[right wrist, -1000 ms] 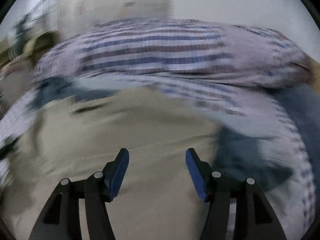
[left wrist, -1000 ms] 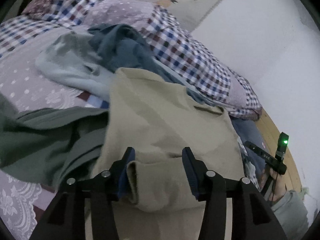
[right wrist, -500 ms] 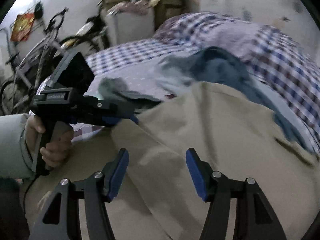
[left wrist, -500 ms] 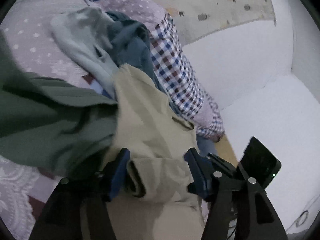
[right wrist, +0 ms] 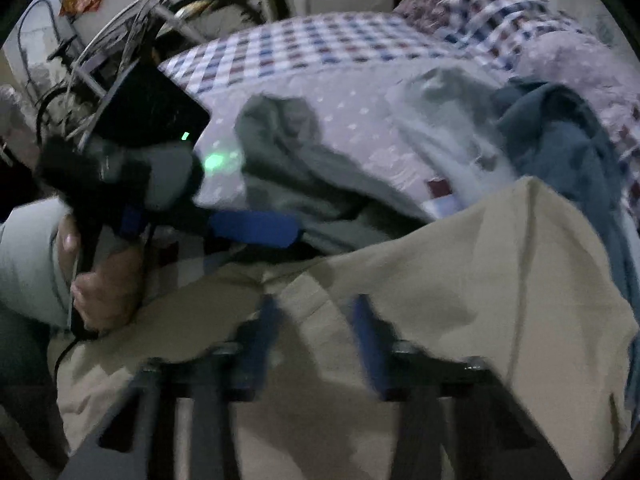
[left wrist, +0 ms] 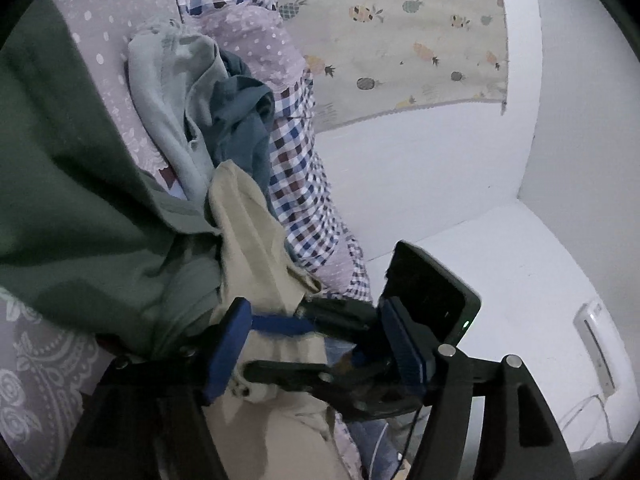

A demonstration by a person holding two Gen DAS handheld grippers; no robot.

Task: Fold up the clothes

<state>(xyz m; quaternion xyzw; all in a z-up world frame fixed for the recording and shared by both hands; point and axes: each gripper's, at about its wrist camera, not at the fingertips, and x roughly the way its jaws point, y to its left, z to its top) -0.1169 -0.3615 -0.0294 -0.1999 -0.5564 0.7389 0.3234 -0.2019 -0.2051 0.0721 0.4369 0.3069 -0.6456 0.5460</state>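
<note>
Both grippers at the beige garment on the bed.

Left gripper point(left wrist: 316, 344) fingers stand apart, beige garment point(right wrist: 460, 280) bunched between them, the right gripper's tip reaching across. Right gripper point(right wrist: 320, 336) fingers blur close over a fold; grip unclear. Green point(left wrist: 80, 208), pale point(left wrist: 172, 92) and blue clothes point(left wrist: 240, 120) lie beyond on the checked quilt point(right wrist: 320, 48).

- Beige garment point(right wrist: 460, 264): matt woven cloth, smooth, softly creased
- Dark green garment point(left wrist: 76, 200): matt cloth, limp folds
- Pale grey-green garment point(left wrist: 168, 92) and teal garment point(left wrist: 240, 120): soft matt cloth, crumpled
- Checked bedcover point(left wrist: 296, 160): woven cloth with dotted lilac patches
- Left gripper point(left wrist: 312, 354): matt black plastic frame, blue rubbery fingers point(left wrist: 228, 348), bright metal screws
- Wall point(left wrist: 420, 184): smooth white, matt
</note>
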